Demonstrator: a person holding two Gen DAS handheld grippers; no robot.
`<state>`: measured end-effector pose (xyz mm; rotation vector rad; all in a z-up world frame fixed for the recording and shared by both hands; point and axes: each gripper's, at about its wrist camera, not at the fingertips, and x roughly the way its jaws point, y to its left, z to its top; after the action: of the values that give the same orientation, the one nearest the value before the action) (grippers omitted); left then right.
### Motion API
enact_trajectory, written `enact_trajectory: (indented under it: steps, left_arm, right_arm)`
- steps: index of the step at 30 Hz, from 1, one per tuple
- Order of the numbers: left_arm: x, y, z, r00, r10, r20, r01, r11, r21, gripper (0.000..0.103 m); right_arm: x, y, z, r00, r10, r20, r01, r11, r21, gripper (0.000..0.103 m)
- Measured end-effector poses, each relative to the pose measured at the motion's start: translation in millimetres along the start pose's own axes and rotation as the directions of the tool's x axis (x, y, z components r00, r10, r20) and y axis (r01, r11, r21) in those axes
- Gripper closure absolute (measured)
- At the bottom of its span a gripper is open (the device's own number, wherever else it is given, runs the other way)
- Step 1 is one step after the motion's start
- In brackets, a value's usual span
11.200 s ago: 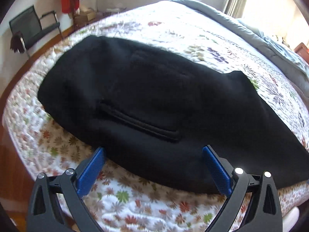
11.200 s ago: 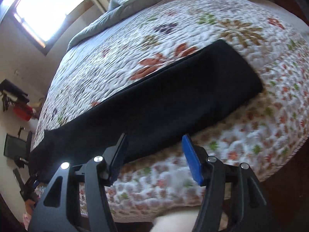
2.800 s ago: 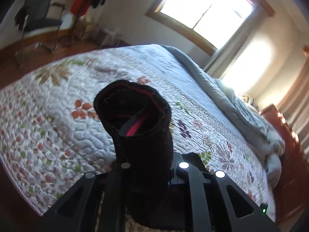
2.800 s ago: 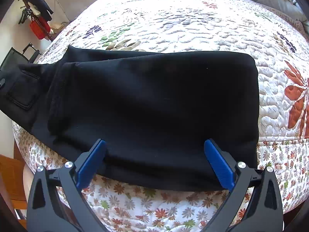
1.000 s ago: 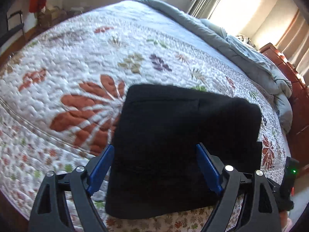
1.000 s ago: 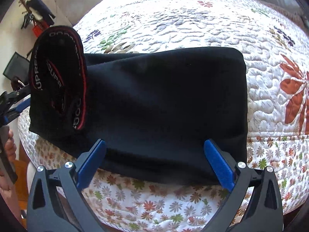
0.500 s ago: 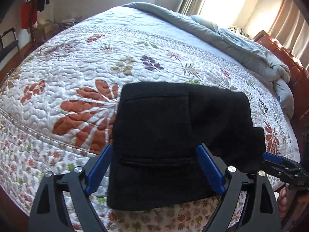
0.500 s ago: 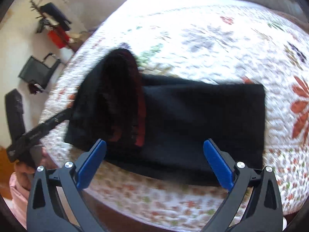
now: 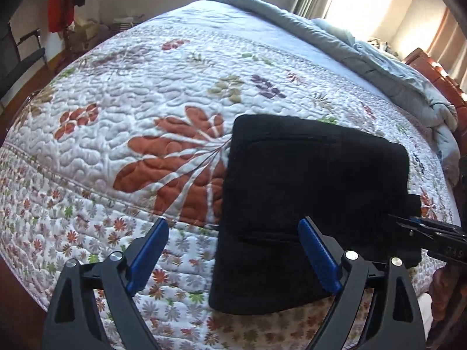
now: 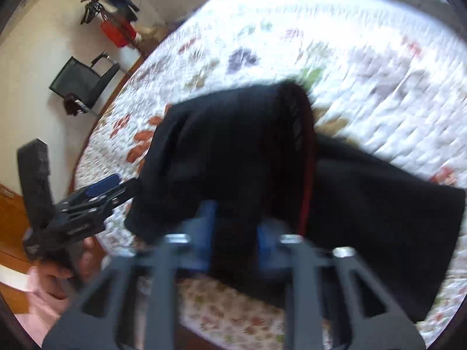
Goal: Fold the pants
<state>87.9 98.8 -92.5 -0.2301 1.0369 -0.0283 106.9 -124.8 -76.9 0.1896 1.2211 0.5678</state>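
matt black cloth pants (image 9: 315, 180); quilted bedspread (image 9: 146, 93)

Whole right-wrist view smeared by motion blur: flower print of the white quilted bedspread (image 10: 364, 58) unreadable, blue pads of the right gripper (image 10: 235, 233) half buried in the folded black fabric pants (image 10: 233, 151). Cannot tell how much cloth sits between those closing jaws. In the left-wrist view, right gripper cut off at the right edge, pants' near right corner hidden behind it.

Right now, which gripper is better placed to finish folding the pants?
Right. The right gripper is closing on the black pants, with fabric between its fingers; the left gripper is open, holding nothing.
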Motion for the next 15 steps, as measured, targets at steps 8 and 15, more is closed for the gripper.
enact_trajectory:
  steps: [8, 15]
  left_arm:
    - [1.5, 4.3, 2.6, 1.000, -0.005, -0.003, 0.005, 1.000, 0.007, 0.009]
    - [20.7, -5.5, -2.1, 0.999, -0.008, -0.048, 0.009, 1.000, 0.030, 0.007]
  right_arm:
    - [-27.3, 0.7, -11.9, 0.999, 0.025, 0.030, -0.024, 0.999, -0.033, 0.099]
    - [4.9, -33.2, -19.8, 0.997, -0.031, -0.074, 0.037, 0.996, 0.083, 0.094]
